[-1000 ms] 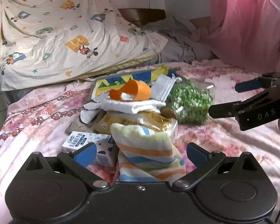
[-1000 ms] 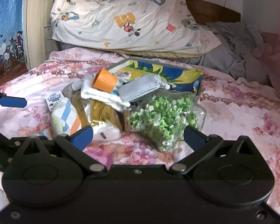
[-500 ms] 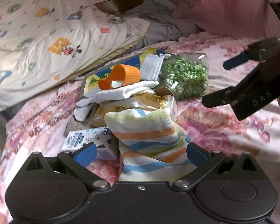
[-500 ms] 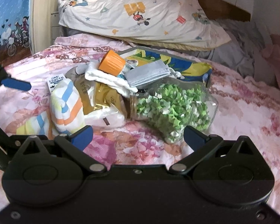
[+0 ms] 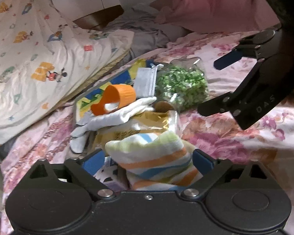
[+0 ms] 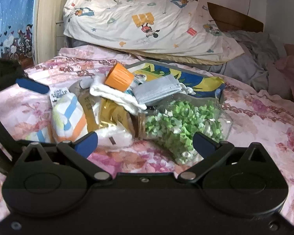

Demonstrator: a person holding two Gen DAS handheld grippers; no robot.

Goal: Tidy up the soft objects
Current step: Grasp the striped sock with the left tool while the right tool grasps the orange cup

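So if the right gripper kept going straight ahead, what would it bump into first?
Most likely the clear jar of green paper stars, lying on its side on the flowery bedsheet. It sits right between the right gripper's open jaws, though depth is hard to judge.

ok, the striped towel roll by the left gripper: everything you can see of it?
The striped terry towel bundle, cream with orange, blue and pale green bands, looks soft and rolled. It sits between the open left gripper pads, near the right one; contact unclear. It leans on the gold snack packet, a printed paper tag at its end.
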